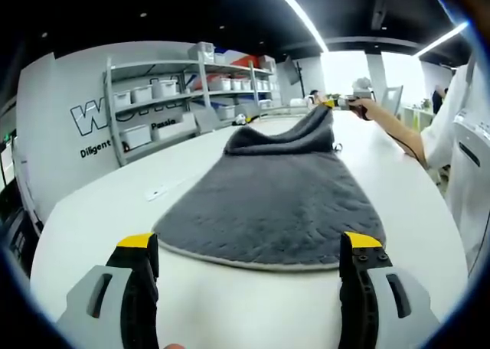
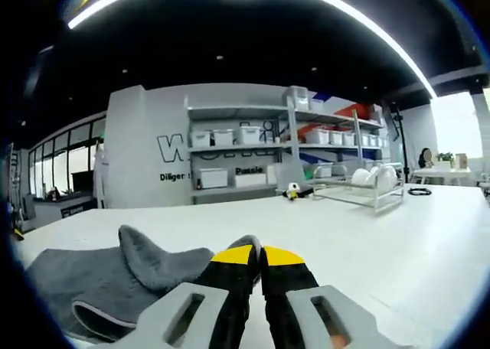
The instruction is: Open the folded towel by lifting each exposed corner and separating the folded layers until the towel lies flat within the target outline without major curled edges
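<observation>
White tabletop (image 1: pixel 92 211) carries one grey towel (image 1: pixel 268 203), its far corner lifted and pinched between the right gripper (image 2: pixel 256 251)'s closed jaws. Left gripper (image 1: pixel 251 246) hovers before the near edge, jaws apart. Beyond stand a shelf unit (image 2: pixel 253 146) and dish rack (image 2: pixel 360 184).

Long ceiling light strips (image 1: pixel 300 16) cast bright, even light over the room, and daylight from far windows (image 1: pixel 346 67) on the right blows out to white glare. The white table (image 1: pixel 115 211) reflects this softly, with only a faint shadow under the near edge of the grey towel (image 1: pixel 268 203). Fisheye distortion bends the shelves (image 2: pixel 253 154) and strips into curves, the edges darken, and far detail is slightly soft.
</observation>
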A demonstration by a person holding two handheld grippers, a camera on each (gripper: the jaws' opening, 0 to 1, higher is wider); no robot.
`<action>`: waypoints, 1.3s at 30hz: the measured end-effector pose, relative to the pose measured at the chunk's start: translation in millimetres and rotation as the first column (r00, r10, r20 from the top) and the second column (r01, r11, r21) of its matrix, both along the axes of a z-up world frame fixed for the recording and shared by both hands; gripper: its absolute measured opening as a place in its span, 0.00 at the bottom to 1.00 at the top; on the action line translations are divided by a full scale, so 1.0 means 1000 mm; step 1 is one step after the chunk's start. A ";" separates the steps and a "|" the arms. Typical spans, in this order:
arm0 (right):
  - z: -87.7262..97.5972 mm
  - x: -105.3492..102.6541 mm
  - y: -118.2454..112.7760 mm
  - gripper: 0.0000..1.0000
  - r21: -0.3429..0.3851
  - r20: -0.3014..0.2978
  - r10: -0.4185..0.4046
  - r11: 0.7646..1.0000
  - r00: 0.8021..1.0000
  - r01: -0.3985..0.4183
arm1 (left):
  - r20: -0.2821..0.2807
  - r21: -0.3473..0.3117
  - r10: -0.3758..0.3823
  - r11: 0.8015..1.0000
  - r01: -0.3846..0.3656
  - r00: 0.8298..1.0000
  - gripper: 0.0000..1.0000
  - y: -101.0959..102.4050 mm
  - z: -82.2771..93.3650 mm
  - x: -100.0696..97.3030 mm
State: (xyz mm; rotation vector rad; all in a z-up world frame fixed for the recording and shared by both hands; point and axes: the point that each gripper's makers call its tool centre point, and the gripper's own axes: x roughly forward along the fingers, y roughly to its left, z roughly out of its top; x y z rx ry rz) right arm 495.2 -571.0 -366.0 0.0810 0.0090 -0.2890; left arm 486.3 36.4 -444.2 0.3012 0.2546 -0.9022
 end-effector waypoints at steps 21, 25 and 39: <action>0.001 -0.010 -0.021 0.00 -0.025 -0.002 -0.083 0.996 0.997 0.083 | 0.002 0.000 0.001 1.000 -0.001 1.000 0.97 0.000 0.000 0.000; 0.000 -0.009 -0.021 0.00 -0.028 -0.004 -0.083 0.996 0.997 0.083 | 0.002 0.000 0.000 1.000 0.000 1.000 0.97 0.000 0.001 -0.001; 0.000 -0.013 -0.027 0.05 -0.055 -0.013 -0.116 0.992 0.993 0.115 | 0.002 0.001 0.001 1.000 -0.001 1.000 0.97 0.000 0.001 0.000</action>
